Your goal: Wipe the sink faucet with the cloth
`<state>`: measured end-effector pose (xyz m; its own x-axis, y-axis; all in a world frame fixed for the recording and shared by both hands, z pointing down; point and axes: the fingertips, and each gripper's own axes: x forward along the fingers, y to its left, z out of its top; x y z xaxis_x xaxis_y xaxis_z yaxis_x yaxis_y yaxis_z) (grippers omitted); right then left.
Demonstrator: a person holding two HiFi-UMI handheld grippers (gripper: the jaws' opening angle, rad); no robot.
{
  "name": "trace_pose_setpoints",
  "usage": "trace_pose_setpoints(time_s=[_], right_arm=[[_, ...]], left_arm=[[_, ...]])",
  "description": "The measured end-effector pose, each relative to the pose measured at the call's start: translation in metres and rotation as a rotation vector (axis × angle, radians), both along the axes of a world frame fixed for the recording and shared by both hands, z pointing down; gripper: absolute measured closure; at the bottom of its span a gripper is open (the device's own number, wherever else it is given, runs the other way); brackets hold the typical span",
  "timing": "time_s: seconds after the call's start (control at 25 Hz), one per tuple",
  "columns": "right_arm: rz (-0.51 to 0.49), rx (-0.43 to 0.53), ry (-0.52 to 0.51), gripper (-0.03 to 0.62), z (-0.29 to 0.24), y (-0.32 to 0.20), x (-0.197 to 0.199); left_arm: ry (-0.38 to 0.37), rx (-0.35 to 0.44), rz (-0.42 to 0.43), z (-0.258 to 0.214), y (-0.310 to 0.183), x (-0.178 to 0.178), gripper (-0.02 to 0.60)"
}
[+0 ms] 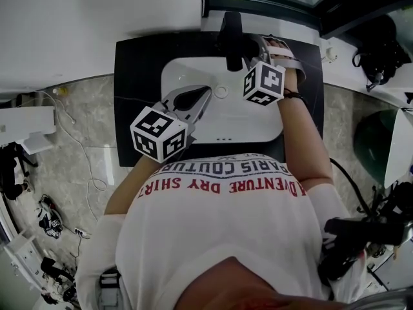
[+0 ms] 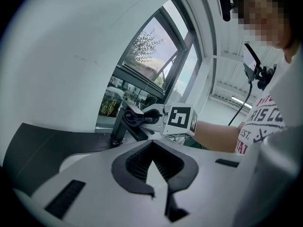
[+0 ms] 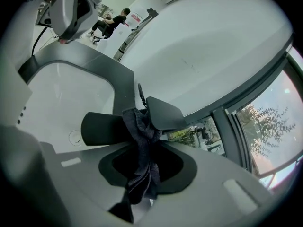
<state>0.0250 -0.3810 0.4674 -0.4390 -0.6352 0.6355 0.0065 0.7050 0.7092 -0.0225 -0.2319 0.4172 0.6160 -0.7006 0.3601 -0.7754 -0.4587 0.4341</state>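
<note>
A black faucet (image 1: pixel 231 41) stands at the back of a white sink (image 1: pixel 187 70). My right gripper (image 1: pixel 250 49) is right beside the faucet and shut on a dark grey cloth (image 3: pixel 142 164). In the right gripper view the cloth bunches against the faucet (image 3: pixel 102 129), between its spout and its flat handle (image 3: pixel 163 112). My left gripper (image 1: pixel 205 95) hangs over the basin, its jaws closed with nothing between them. The left gripper view shows the faucet (image 2: pixel 124 126) with the cloth (image 2: pixel 132 119) pressed on it by the right gripper (image 2: pixel 149 113).
The sink sits in a black counter (image 1: pixel 135 76) against a white wall, with a window (image 2: pixel 151 65) behind the faucet. The drain (image 1: pixel 221 92) is in the basin's middle. Cables lie on the floor (image 1: pixel 71 154) at left. A green bin (image 1: pixel 371 141) stands at right.
</note>
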Motion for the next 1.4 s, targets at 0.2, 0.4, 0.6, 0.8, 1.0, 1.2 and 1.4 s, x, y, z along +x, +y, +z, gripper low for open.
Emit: trace_pose_setpoints(time_s=[0.2,0.4,0.6,0.8,1.0,1.2,1.4], right_arm=[[0.044,-0.029,-0.062,0.517,-0.007,-0.007,-0.004],[0.063,-0.042,-0.110,0.517,-0.013,-0.014,-0.002],[0.037,0.007,-0.129,0.517,-0.025,-0.003,-0.002],[0.007,0.036,-0.122,0.517,-0.029,0.017,0.002],[0.008,0.029,-0.138,0.517,-0.027,0.029,0.005],[0.026,0.013,-0.155,0.517,-0.029,0.045,0.012],[0.102,-0.083,-0.337,0.517,-0.042,0.080,0.032]], left_arm=[[-0.004,-0.009,0.002,0.003,-0.001,-0.003,0.580],[-0.005,-0.009,0.016,0.005,-0.007,0.006,0.580],[-0.002,-0.004,0.022,0.001,0.000,0.007,0.580],[0.000,-0.002,0.021,-0.001,0.009,0.008,0.580],[-0.001,-0.003,0.018,-0.001,0.015,0.011,0.580],[-0.003,0.011,0.016,-0.004,0.024,0.016,0.580],[-0.015,0.038,0.012,-0.015,0.028,0.022,0.580]])
